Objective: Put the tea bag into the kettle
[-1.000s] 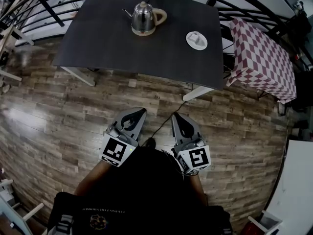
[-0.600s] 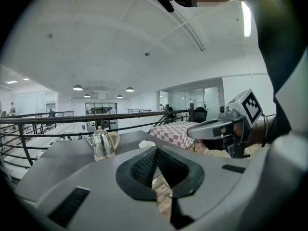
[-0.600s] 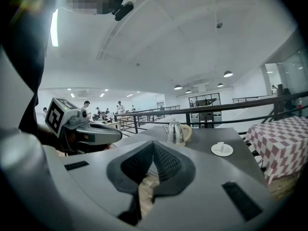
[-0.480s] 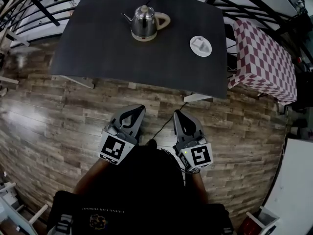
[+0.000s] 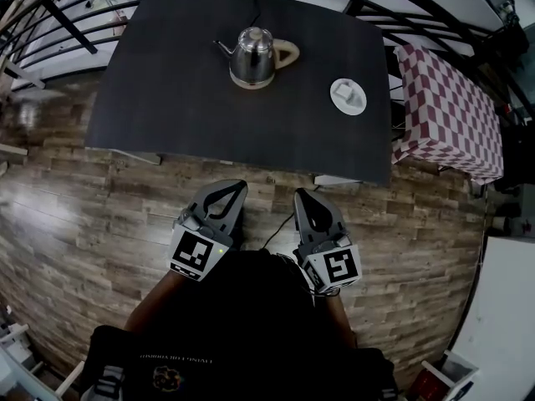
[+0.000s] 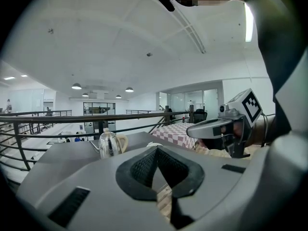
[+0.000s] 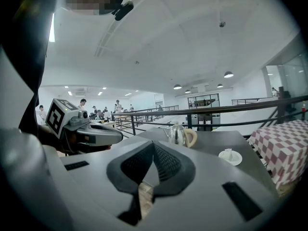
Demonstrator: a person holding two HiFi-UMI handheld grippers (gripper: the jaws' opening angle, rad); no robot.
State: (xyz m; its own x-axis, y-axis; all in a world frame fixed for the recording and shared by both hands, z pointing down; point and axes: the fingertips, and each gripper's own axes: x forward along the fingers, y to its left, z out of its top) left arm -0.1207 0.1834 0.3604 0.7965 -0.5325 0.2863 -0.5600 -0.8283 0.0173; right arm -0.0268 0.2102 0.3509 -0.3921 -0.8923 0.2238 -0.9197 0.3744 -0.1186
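Hovering above wooden floor (image 5: 92, 215), left tool (image 5: 236, 187) and right tool (image 5: 302, 195), tips together, seemingly empty.

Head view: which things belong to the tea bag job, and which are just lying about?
Job: kettle, tea bag on white saucer, dark table, left gripper and right gripper (both shut, empty).
Lying about: checked cloth, black railing.

No word or number can be read: a black-and-white square marker (image 5: 194, 254) sits on the left hand-held gripper (image 5: 227, 192), another marker (image 5: 338, 267) on the right hand-held gripper (image 5: 306, 200), and the tiny print (image 5: 180, 360) on the person's dark top (image 5: 251, 324) is illegible.
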